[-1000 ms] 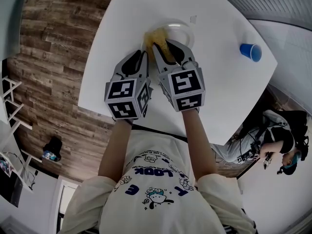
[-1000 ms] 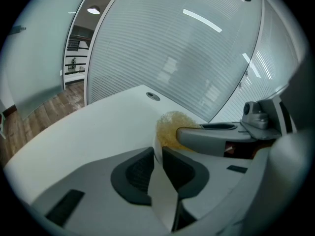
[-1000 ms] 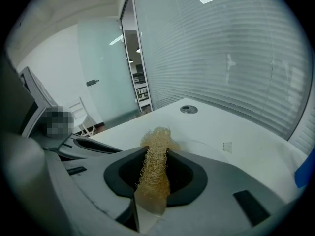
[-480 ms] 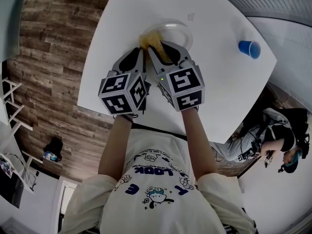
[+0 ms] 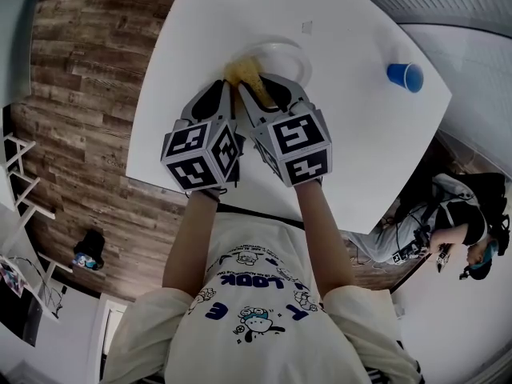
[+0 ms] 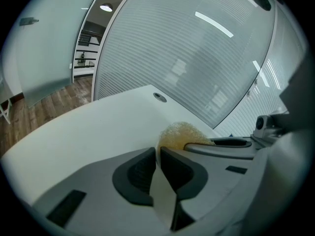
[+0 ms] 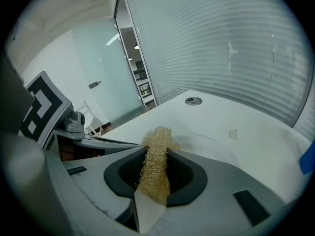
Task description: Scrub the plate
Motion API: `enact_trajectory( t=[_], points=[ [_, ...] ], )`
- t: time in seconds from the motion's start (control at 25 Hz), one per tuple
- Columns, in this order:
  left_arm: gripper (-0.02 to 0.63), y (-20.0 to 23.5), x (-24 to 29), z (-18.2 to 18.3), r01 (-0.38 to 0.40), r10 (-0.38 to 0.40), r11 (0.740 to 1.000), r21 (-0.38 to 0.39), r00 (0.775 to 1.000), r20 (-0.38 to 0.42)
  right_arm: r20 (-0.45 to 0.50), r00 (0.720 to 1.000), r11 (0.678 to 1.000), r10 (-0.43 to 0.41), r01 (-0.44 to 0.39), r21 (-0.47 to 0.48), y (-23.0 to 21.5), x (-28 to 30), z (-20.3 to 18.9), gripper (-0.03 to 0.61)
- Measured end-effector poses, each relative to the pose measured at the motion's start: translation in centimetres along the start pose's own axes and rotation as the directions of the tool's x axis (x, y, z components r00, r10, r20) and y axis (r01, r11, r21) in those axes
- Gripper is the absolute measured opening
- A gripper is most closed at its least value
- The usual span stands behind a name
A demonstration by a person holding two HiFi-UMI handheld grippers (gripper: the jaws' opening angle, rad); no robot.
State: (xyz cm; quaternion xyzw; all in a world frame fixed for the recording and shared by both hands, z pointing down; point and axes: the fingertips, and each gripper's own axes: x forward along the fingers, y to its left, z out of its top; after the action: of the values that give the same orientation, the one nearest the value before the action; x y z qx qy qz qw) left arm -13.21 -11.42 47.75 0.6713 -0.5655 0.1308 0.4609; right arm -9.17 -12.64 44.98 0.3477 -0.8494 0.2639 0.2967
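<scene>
**Scrubber pinched at the plate's near rim**

Right gripper (image 5: 260, 82) is clamped on a yellow mesh scrubber (image 7: 155, 166). In the right gripper view the fibrous wad stands squeezed between the two dark pads, and its frayed top pokes out past the tips. From the head view, that scrubber (image 5: 242, 70) sits at the near-left edge of the plate (image 5: 292, 53), a pale round dish on the far middle of the white bench (image 5: 352, 134).

Left gripper (image 5: 228, 90) lies just beside the right one, its tips at the same near-left rim. In the left gripper view its jaws are drawn narrow, with only a thin pale strip between the pads. This appears to be the plate's edge, though the strip is too slim to be certain. The scrubber (image 6: 179, 134) shows just beyond those tips.

A blue cup (image 5: 406, 76) stands upright well apart, toward the bench's right edge. A small round fitting (image 7: 193, 101) is set into the bench top on the far side. Wood flooring (image 5: 80, 94) lies to the left, and another person (image 5: 460, 230) is at the lower right.
</scene>
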Motion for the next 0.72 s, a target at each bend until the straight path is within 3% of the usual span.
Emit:
enact_trajectory(
  t=[0.2,0.72],
  points=[
    [0.057,0.0,0.0,0.1,0.002,-0.002,1.000,-0.003,1.000,0.001,-0.022,1.000,1.000,-0.003,0.004,0.027,0.2,-0.6,-0.4,0.114],
    [0.057,-0.1,-0.1,0.3,-0.005,0.005,1.000,0.018,1.000,-0.005,-0.089,0.996,0.999,-0.003,-0.001,-0.042,0.6,-2.2,-1.7,0.112]
  ],
)
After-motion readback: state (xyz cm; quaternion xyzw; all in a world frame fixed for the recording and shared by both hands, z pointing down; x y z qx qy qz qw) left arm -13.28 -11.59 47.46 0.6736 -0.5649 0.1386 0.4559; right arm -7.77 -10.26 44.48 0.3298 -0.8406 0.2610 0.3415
